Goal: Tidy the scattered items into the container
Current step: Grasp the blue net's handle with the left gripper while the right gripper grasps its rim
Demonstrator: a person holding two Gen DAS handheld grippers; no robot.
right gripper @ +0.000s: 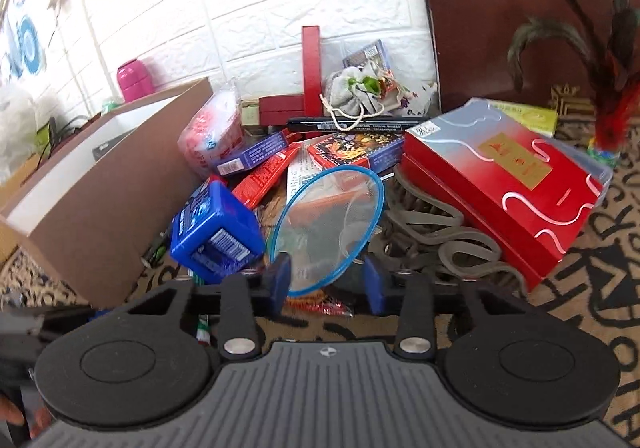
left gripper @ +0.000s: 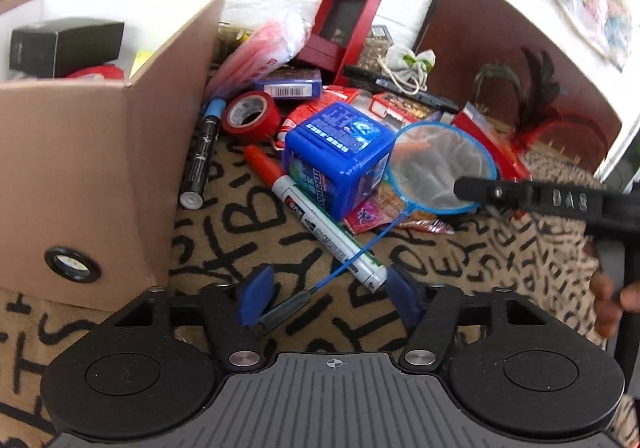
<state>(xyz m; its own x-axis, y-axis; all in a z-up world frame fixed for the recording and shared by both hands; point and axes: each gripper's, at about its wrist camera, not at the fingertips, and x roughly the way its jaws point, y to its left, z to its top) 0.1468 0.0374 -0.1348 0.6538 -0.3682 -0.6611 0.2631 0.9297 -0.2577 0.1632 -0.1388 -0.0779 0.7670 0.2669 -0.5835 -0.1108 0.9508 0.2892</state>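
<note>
A small net with a blue hoop lies on the pile, its thin blue rod and grey handle reaching toward me. My left gripper is open, its blue fingers on either side of the handle end. My right gripper is open at the hoop's near rim, which sits between its fingers. A blue gum box lies beside the net. The cardboard box stands at the left with a black box inside.
A red-capped white marker, a black marker, red tape, red boxes and grey bands crowd the patterned cloth. A brown chair back and a white brick wall stand behind.
</note>
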